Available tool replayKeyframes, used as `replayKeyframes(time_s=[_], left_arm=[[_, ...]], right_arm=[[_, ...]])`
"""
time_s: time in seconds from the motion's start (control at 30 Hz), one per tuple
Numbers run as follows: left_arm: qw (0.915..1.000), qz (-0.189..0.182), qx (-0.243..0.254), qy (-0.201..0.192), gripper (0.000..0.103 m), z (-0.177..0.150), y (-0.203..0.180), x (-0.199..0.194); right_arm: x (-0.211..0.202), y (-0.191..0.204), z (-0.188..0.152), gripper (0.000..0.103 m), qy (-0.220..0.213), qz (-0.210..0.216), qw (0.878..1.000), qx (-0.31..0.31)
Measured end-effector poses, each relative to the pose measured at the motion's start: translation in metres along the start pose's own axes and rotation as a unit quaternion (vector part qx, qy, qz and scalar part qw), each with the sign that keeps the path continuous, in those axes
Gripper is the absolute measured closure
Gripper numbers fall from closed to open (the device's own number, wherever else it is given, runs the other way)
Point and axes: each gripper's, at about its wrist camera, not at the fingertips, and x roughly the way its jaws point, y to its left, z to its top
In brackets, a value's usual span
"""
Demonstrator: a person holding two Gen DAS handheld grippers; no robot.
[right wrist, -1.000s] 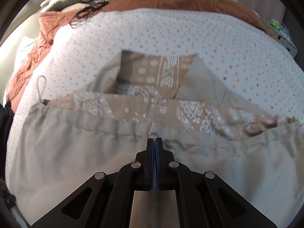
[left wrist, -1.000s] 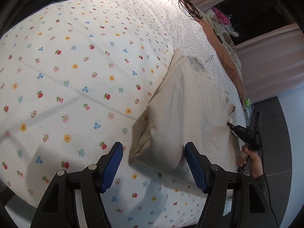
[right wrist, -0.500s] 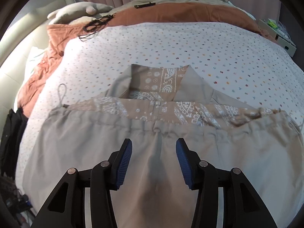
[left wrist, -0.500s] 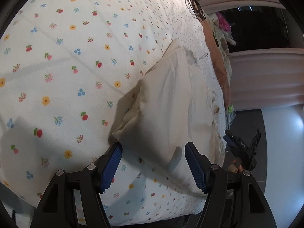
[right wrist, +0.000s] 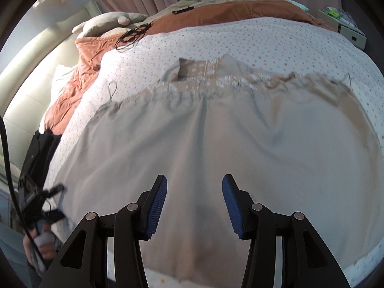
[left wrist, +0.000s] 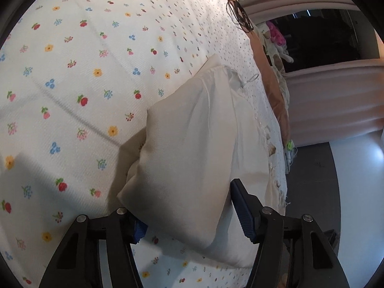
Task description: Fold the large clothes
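Note:
A large cream-beige garment (left wrist: 192,148) lies folded on the flowered bedspread (left wrist: 79,76). In the right wrist view the garment (right wrist: 216,139) spreads wide, with a patterned brown lining (right wrist: 206,69) showing at its far edge. My left gripper (left wrist: 189,216) is open, its jaws either side of the garment's near corner, and the cloth covers part of the left finger. My right gripper (right wrist: 194,206) is open and empty just above the garment's near part. The left gripper also shows in the right wrist view (right wrist: 36,204) at the garment's left edge.
An orange-brown quilt (right wrist: 216,14) and pillows (right wrist: 108,24) lie at the head of the bed. A black cable coil (right wrist: 132,36) rests on the bedspread near them. A bedside unit (right wrist: 348,26) stands far right. The floor (left wrist: 312,180) lies beyond the bed's edge.
My right gripper opened, let go of the garment and drew back toward the near edge. My left gripper moved forward until its open jaws came round the garment's corner.

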Motion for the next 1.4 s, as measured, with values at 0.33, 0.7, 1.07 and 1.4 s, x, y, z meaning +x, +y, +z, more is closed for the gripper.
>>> replayKeyframes(time_s=[0.33,0.7,1.07,1.4], left_arm=[[0.9994,-0.022,-0.012,-0.025,0.09,0.0,0.011,-0.01],[0.9984,-0.035,-0.003,-0.044,0.095,-0.016,-0.006,-0.033],[0.9988,-0.029,-0.005,-0.04,0.095,-0.014,-0.01,-0.031],[0.9992,-0.018,-0.026,-0.025,0.095,-0.011,0.001,-0.022]], right_arm=[[0.0,0.02,-0.059,0.056,0.032,0.005,0.999,0.007],[0.01,0.023,-0.069,0.065,0.057,-0.035,0.997,0.027],[0.036,0.021,-0.058,0.077,0.082,-0.067,0.994,0.025],[0.059,0.019,-0.025,0.092,0.084,-0.076,0.993,0.036]])
